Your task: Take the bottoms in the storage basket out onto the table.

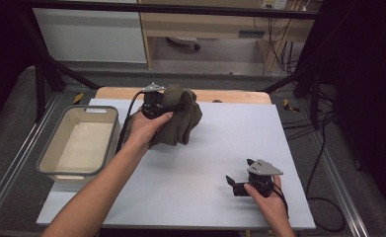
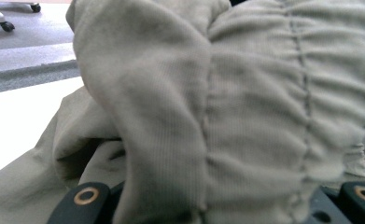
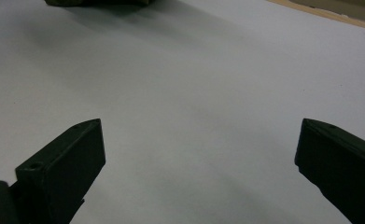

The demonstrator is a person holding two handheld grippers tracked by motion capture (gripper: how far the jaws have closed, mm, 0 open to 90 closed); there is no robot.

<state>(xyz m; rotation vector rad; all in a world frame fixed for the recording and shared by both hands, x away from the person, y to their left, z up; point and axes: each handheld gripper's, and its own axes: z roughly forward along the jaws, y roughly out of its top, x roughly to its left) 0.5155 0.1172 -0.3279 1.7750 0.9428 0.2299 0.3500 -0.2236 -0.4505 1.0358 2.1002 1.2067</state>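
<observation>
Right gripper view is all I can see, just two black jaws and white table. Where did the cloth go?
Observer: The left gripper has the cloth bunched up at the far side of the table.
Operator: Is it lifted up?
Observer: Part of it hangs from the jaws; whether the bottom touches the table, I cannot tell.
Operator: Is there somewhere to put it?
Observer: A bin sits at the table's left edge, with nothing in it.
Operator: And my gripper?
Observer: The right gripper rests low near the table's front right, jaws open.
</observation>
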